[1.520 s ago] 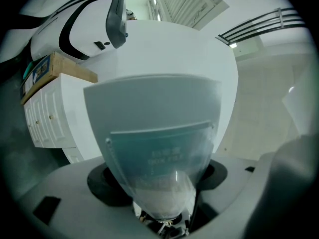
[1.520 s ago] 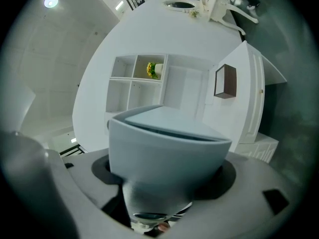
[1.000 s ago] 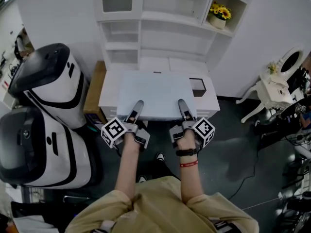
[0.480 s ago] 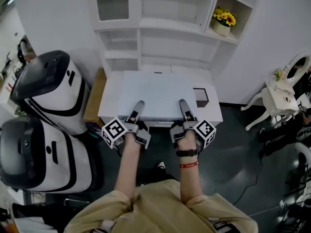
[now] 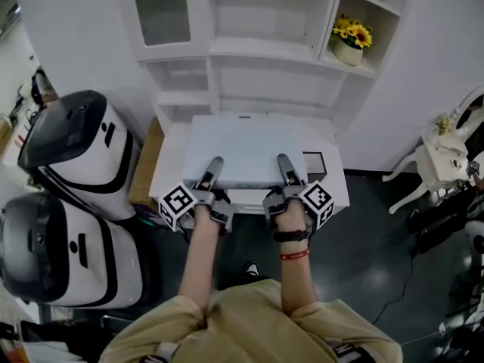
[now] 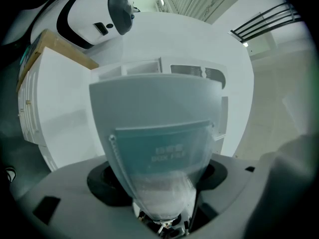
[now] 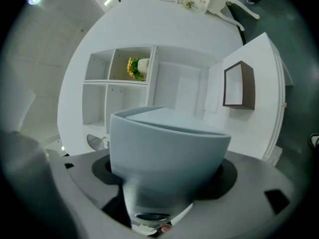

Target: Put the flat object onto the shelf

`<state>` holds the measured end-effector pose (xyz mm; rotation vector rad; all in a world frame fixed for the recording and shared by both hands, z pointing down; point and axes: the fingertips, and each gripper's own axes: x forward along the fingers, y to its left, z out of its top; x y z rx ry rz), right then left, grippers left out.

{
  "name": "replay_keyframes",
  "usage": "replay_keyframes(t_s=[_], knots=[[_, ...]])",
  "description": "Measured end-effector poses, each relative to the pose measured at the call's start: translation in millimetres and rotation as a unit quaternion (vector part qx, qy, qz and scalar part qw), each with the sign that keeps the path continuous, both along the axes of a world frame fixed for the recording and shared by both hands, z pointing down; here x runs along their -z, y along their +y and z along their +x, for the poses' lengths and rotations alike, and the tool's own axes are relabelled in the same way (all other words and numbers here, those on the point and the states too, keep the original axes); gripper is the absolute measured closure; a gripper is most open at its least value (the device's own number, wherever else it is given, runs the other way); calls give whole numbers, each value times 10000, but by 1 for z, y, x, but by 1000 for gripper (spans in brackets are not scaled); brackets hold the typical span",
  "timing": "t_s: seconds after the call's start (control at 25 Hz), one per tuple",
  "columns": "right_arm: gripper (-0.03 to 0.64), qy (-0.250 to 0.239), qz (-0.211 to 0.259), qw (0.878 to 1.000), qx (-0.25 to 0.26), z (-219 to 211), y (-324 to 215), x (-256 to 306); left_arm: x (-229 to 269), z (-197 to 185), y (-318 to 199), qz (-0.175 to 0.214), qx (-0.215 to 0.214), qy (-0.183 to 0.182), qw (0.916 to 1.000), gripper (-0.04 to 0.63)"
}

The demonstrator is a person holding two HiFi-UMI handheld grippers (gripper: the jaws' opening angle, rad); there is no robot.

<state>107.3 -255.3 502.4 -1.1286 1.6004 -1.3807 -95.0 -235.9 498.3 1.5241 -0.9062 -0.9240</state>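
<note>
The flat object (image 5: pixel 242 146) is a pale grey-blue box file, held level in front of me over a white desk (image 5: pixel 338 191). My left gripper (image 5: pixel 214 166) is shut on its near left edge and my right gripper (image 5: pixel 286 165) on its near right edge, each with its upper finger lying on top. In the left gripper view the box file (image 6: pixel 154 113) fills the middle and shows a printed label. The right gripper view shows the box file's (image 7: pixel 164 143) thick side. The white shelf unit (image 5: pixel 261 51) stands straight ahead, just beyond the file's far edge.
A pot of sunflowers (image 5: pixel 349 38) sits in the shelf's upper right compartment. A small brown-framed box (image 5: pixel 313 162) rests on the desk's right side. Two large white-and-black machines (image 5: pixel 72 138) stand at the left beside a wooden board (image 5: pixel 144 165). A white chair (image 5: pixel 435 157) is at the right.
Both grippers have carried the box file forward toward the shelf unit, which now looms larger. The file's right edge now sits closer to the brown-framed box.
</note>
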Motion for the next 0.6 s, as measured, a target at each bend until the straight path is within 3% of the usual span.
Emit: replay_keyframes(t_s=[0.2, 0.6], knots=[[247, -7, 103, 9999, 61, 17, -35, 17, 13, 15, -30, 67, 100, -115, 9999, 255], [249, -35, 72, 9999, 84, 38, -83, 34, 28, 38, -71, -11, 275, 69, 9996, 255]])
